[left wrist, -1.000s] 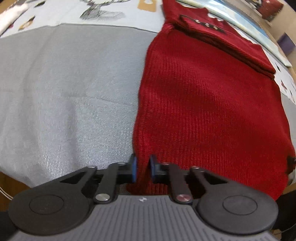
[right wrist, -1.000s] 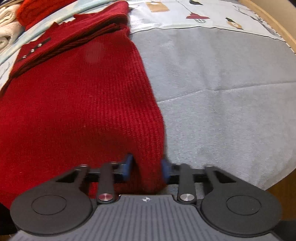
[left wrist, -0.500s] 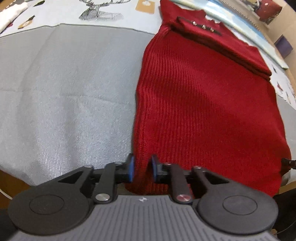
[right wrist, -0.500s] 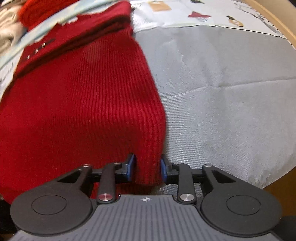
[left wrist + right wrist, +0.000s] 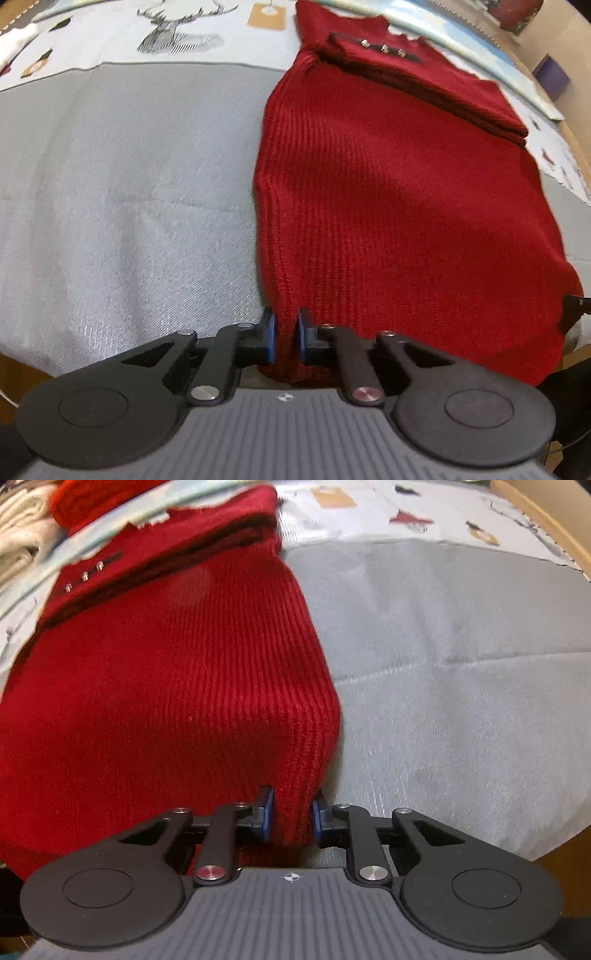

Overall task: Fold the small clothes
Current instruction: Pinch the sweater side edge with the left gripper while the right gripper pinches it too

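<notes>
Since half a second ago the near hem has lifted: the red sweater [image 5: 388, 206] now bulges up off the grey cloth [image 5: 122, 206] at both near corners, where it lay flatter before. Left gripper [image 5: 284, 334] has the sweater's near left corner between its blue pads, jaws closing and the pads pressing on the knit. Right gripper [image 5: 290, 818] does the same at the near right corner, jaws closing on a thicker bunch of the red sweater [image 5: 166, 686], pads tight against it.

Long axis runs away from both cameras: hem near, collar end far, the ribs of the knit running the same way. At the far end a band is folded back over the body, with three small metal studs [image 5: 384, 48] on it.

Left view alone shows a deer print [image 5: 177, 26] on the pale patterned sheet beyond the grey cloth, and a dark bit of the other gripper at the sweater's far corner, at right. Right view alone shows cream knitwear [image 5: 22, 546] piled at top left, and a wooden rim [image 5: 546, 520] at top right.
</notes>
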`<action>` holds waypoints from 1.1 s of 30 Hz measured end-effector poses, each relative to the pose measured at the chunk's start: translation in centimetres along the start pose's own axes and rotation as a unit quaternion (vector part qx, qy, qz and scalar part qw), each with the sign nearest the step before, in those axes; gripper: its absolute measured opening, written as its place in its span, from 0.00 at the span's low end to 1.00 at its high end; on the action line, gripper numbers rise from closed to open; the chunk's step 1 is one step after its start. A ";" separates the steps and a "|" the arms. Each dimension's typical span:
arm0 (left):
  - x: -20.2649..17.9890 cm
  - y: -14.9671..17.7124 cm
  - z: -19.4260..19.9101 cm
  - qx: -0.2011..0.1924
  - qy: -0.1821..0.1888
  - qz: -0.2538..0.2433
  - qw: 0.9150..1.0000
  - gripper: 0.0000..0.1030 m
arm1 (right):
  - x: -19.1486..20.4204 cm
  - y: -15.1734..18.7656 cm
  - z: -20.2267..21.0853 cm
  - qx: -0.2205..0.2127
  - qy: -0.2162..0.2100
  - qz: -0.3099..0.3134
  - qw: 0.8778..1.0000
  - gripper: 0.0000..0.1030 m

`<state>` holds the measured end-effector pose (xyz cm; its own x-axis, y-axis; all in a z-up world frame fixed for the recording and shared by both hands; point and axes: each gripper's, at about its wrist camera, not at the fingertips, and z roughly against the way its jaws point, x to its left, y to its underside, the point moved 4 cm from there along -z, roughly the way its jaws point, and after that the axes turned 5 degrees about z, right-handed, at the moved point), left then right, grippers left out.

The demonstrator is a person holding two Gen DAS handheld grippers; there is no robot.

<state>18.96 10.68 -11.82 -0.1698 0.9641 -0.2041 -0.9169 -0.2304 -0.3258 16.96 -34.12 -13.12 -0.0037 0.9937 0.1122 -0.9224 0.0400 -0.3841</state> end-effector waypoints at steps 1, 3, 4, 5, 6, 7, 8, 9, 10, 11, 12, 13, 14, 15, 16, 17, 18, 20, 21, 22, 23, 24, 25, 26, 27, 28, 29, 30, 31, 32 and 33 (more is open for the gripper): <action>0.1 0.0 0.0 0.000 0.000 0.001 1.000 0.12 | -0.1 0.0 0.2 -0.004 -0.002 -0.004 1.000 0.20; 0.2 0.0 -0.3 0.006 -0.008 0.006 1.000 0.13 | -0.3 -0.2 0.1 -0.003 -0.002 -0.010 1.000 0.20; 0.2 0.0 -0.5 0.011 -0.012 0.008 1.000 0.13 | -0.4 -0.2 -0.1 0.000 0.000 -0.009 1.000 0.21; 0.3 0.0 -0.7 0.015 -0.015 0.008 1.000 0.13 | -0.2 -0.1 -0.2 0.003 0.003 -0.005 1.000 0.21; 0.3 0.0 -0.8 0.018 -0.019 0.008 1.000 0.14 | 0.1 0.0 -0.2 0.006 0.006 0.000 1.000 0.21; 0.2 0.0 -1.0 0.021 -0.022 0.006 1.000 0.14 | 0.2 0.0 -0.3 0.008 0.009 0.005 1.000 0.22; 0.3 0.0 -1.2 0.023 -0.025 0.004 0.999 0.16 | 0.4 0.0 -0.5 0.011 0.011 0.010 1.000 0.23; 0.2 -0.1 -1.2 0.024 -0.027 0.002 0.999 0.16 | 0.5 -0.1 -0.6 0.013 0.011 0.012 1.000 0.24; 0.1 0.0 -1.3 0.025 -0.028 0.001 0.999 0.16 | 0.6 0.1 -0.6 0.015 0.012 0.014 1.000 0.25; 0.1 0.0 -1.3 0.025 -0.029 0.000 0.999 0.17 | 0.6 0.1 -0.7 0.016 0.013 0.015 1.000 0.25; 0.1 -0.1 -1.3 0.025 -0.029 0.001 0.999 0.17 | 0.6 0.0 -0.8 0.016 0.013 0.016 1.000 0.25; 0.1 -0.1 -1.4 0.025 -0.029 0.001 0.999 0.17 | 0.7 0.0 -0.7 0.017 0.014 0.016 1.000 0.25; 0.1 -0.1 -1.4 0.025 -0.029 0.000 0.999 0.17 | 0.8 -0.1 -0.9 0.017 0.014 0.016 1.000 0.25; 0.1 -0.1 -1.4 0.025 -0.029 0.000 0.999 0.17 | 0.8 -0.1 -0.9 0.017 0.014 0.016 1.000 0.25; 0.1 -0.1 -1.4 0.025 -0.030 0.000 0.999 0.18 | 0.8 -0.1 -0.9 0.017 0.015 0.017 1.000 0.26; 0.2 -0.2 -1.4 0.026 -0.031 0.000 0.999 0.19 | 0.9 -0.1 -1.0 0.017 0.015 0.017 1.000 0.26; 0.1 -0.2 -1.4 0.026 -0.032 0.001 0.999 0.21 | 0.9 -0.1 -1.0 0.017 0.016 0.017 1.000 0.26; 0.3 -0.3 -1.5 0.026 -0.034 0.002 0.999 0.23 | 1.0 -0.1 -1.0 0.017 0.017 0.018 1.000 0.26; 0.3 -0.3 -1.5 0.026 -0.034 0.002 0.999 0.23 | 0.9 -0.1 -1.1 0.017 0.017 0.019 1.000 0.26; 0.3 -0.3 -1.5 0.026 -0.034 0.002 0.999 0.23 | 0.9 -0.1 -1.1 0.017 0.018 0.019 1.000 0.26; 0.3 -0.2 -1.5 0.026 -0.034 0.001 0.999 0.23 | 0.9 -0.1 -1.1 0.016 0.018 0.019 1.000 0.26; 0.3 -0.3 -1.6 0.025 -0.034 0.000 0.999 0.23 | 1.0 0.1 -0.9 0.016 0.018 0.019 1.000 0.26; 0.3 -0.2 -1.5 0.025 -0.034 -0.001 0.999 0.23 | 1.0 0.1 -0.9 0.016 0.018 0.019 1.000 0.26; 0.2 -0.2 -1.4 0.025 -0.034 -0.002 0.999 0.23 | 1.0 0.1 -0.9 0.016 0.018 0.019 1.000 0.26; 0.1 -0.1 -1.3 0.025 -0.033 -0.003 0.999 0.22 | 1.0 0.1 -0.9 0.016 0.018 0.019 1.000 0.26; 0.1 0.0 -1.3 0.024 -0.034 -0.004 0.999 0.22 | 1.0 0.1 -0.8 0.016 0.018 0.019 1.000 0.26; 0.0 0.0 -1.3 0.024 -0.034 -0.004 0.999 0.21 | 1.1 0.1 -0.9 0.016 0.019 0.019 1.000 0.26; 0.1 0.0 -1.3 0.024 -0.033 -0.005 0.999 0.21 | 1.0 0.1 -0.9 0.016 0.019 0.019 1.000 0.26; 0.0 0.1 -1.3 0.023 -0.033 -0.007 0.999 0.20 | 1.1 0.1 -0.9 0.016 0.019 0.019 1.000 0.26; -0.1 0.1 -1.3 0.022 -0.033 -0.009 0.999 0.17 | 1.0 0.0 -0.8 0.015 0.019 0.020 1.000 0.25; -0.2 0.1 -1.2 0.019 -0.033 -0.011 0.999 0.14 | 1.1 0.0 -0.8 0.014 0.020 0.020 1.000 0.24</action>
<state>19.33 10.34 -12.91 -0.1717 0.9758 -0.1351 -0.9334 -0.2050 -0.2944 17.23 -32.99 -13.74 -0.0265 0.9978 0.0610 -0.9321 -0.0026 -0.3623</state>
